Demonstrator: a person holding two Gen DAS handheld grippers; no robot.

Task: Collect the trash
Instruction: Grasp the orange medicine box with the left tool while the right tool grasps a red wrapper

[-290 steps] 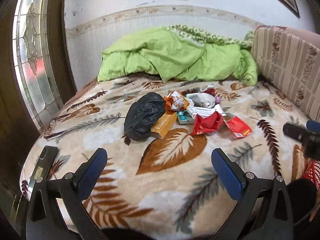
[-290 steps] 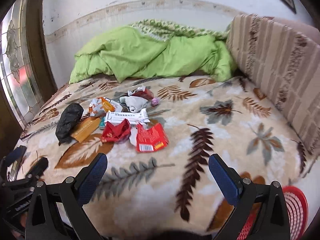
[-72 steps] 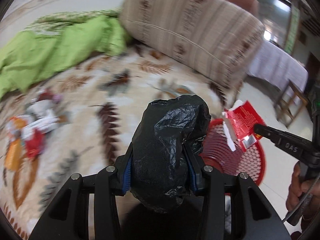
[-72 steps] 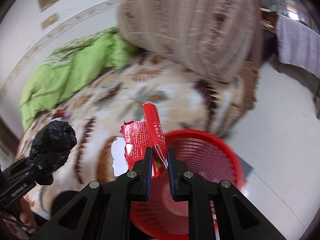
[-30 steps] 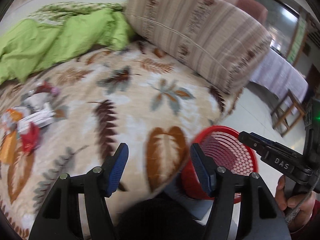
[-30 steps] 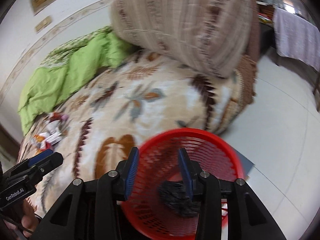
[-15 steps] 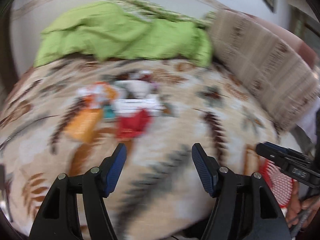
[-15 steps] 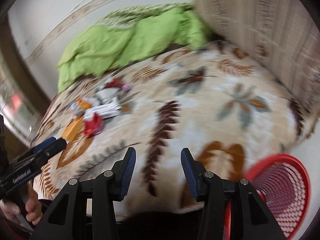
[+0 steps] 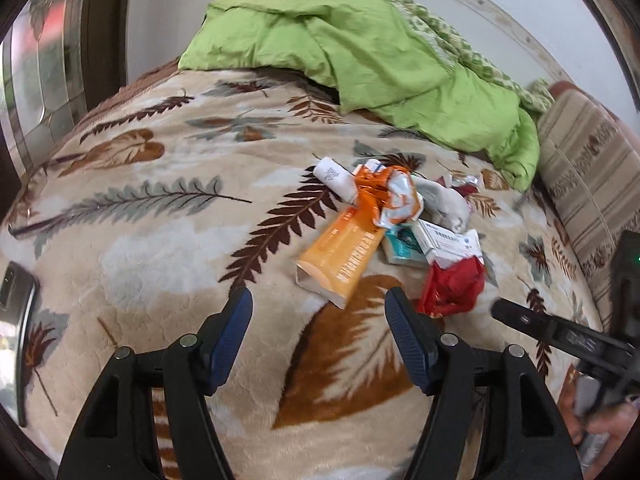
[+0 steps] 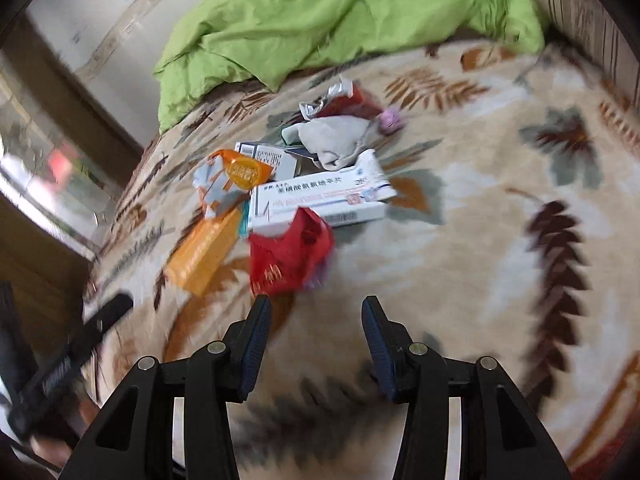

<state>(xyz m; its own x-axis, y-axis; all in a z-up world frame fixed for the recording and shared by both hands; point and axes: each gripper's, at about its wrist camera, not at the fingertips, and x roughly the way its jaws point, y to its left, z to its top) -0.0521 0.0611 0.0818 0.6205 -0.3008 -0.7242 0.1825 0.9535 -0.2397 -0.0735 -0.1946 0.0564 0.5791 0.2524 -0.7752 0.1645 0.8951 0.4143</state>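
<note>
Both grippers, left (image 9: 319, 312) and right (image 10: 316, 322), hover empty with jaws spread. Just beyond them lies the crumpled red foil wrapper (image 10: 290, 254) on the leaf-patterned blanket (image 9: 160, 240).

Trash pile (image 9: 396, 224) on leaf-print blanket (image 9: 160, 240): orange box, white boxes, red wrapper.

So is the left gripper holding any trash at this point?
No, the left gripper has nothing between its blue pads; the orange carton and crumpled red wrapper lie on the blanket ahead of it.
</note>
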